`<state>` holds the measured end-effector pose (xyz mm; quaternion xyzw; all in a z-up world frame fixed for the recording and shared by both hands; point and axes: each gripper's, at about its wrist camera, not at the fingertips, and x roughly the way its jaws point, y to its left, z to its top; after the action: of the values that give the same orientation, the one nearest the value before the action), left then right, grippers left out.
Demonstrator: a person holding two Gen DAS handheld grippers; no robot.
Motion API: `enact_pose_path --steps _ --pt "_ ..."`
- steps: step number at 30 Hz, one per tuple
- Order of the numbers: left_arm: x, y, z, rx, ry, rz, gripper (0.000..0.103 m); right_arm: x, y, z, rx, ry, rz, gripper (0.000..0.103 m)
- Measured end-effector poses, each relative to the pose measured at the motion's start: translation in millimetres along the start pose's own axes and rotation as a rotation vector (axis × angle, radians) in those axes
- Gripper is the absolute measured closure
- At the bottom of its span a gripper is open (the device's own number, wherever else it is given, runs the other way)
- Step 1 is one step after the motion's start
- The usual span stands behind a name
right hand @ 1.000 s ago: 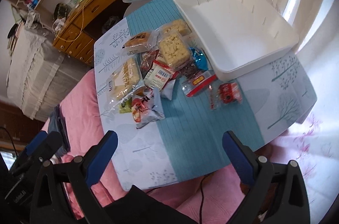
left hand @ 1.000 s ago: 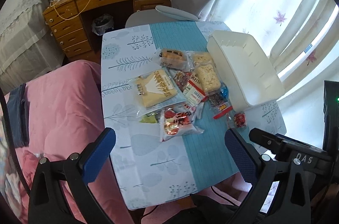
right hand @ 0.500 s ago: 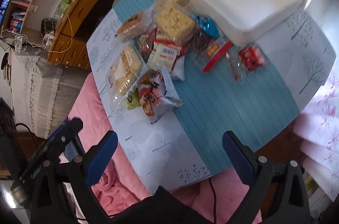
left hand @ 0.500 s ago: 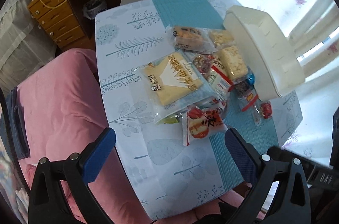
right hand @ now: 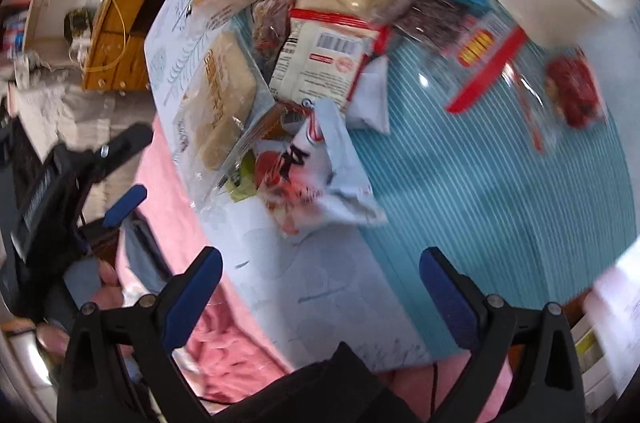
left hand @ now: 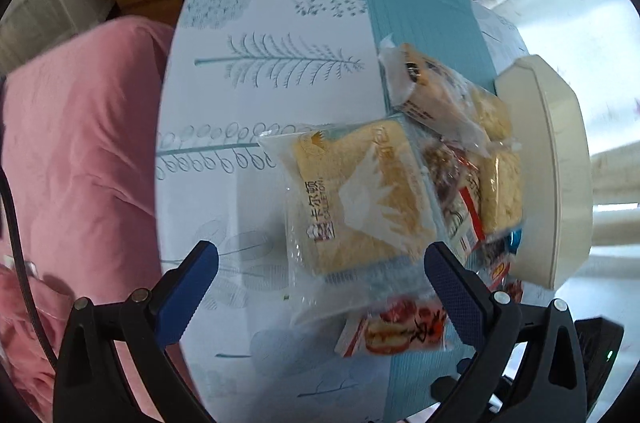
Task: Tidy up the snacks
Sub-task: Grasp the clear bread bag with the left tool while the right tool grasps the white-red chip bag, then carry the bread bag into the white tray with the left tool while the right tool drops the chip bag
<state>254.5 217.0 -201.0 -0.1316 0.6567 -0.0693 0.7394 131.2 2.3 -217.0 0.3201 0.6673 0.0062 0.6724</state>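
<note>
Now your left gripper (left hand: 320, 263) stood wide open, blue pads straddling the clear-wrapped square sponge cake (left hand: 356, 199) to take it first; your right gripper (right hand: 320, 275) hung empty, equally spread. The white plastic bin (left hand: 560, 175) waited beside the pile. You'd dropped far closer than a second earlier.

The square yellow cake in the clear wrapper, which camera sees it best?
The left wrist view: the square yellow cake in the clear wrapper lies face-up, centred, label visible. The right wrist view shows it at an angle near the left, partly hidden by other packets.
</note>
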Motion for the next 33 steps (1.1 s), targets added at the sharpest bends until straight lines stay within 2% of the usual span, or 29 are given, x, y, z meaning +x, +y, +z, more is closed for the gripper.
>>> enact_pose_path --steps 2,7,11,15,17,18,22,23,28,33 --pt "13.3 6.5 5.3 -0.036 0.023 -0.039 0.001 7.9 9.9 3.3 -0.054 -0.012 -0.039 0.004" --pt "41.6 15.4 11.2 -0.080 0.057 -0.068 0.001 29.0 37.3 3.6 -0.240 -0.058 -0.161 0.006" --pt "60.3 19.3 12.9 -0.102 0.072 -0.105 0.002 40.7 47.4 2.4 -0.328 -0.091 -0.253 0.006" --pt "73.1 21.7 14.6 -0.124 0.074 -0.149 0.006 48.8 52.7 1.3 -0.379 -0.117 -0.293 0.006" --pt "76.6 20.1 17.6 -0.137 0.075 -0.169 0.009 53.3 54.1 0.8 -0.384 -0.122 -0.307 0.010" --pt "77.4 19.1 18.9 -0.139 0.069 -0.172 0.011 57.1 53.5 2.1 -0.382 -0.115 -0.301 0.015" --pt "80.1 16.1 27.0 -0.142 0.063 -0.217 0.030 65.2 59.0 1.4 -0.397 -0.109 -0.290 0.031" --pt "80.0 15.4 28.1 -0.148 0.064 -0.230 0.037 66.2 63.6 0.6 -0.410 -0.108 -0.293 0.031" --pt "73.6 14.4 27.0 -0.166 0.066 -0.243 0.053 70.7 79.4 -1.9 -0.425 -0.087 -0.340 0.035" --pt "63.0 23.1 29.4 -0.173 0.072 -0.272 0.069 71.0 77.2 3.6 -0.388 -0.037 -0.342 0.038"
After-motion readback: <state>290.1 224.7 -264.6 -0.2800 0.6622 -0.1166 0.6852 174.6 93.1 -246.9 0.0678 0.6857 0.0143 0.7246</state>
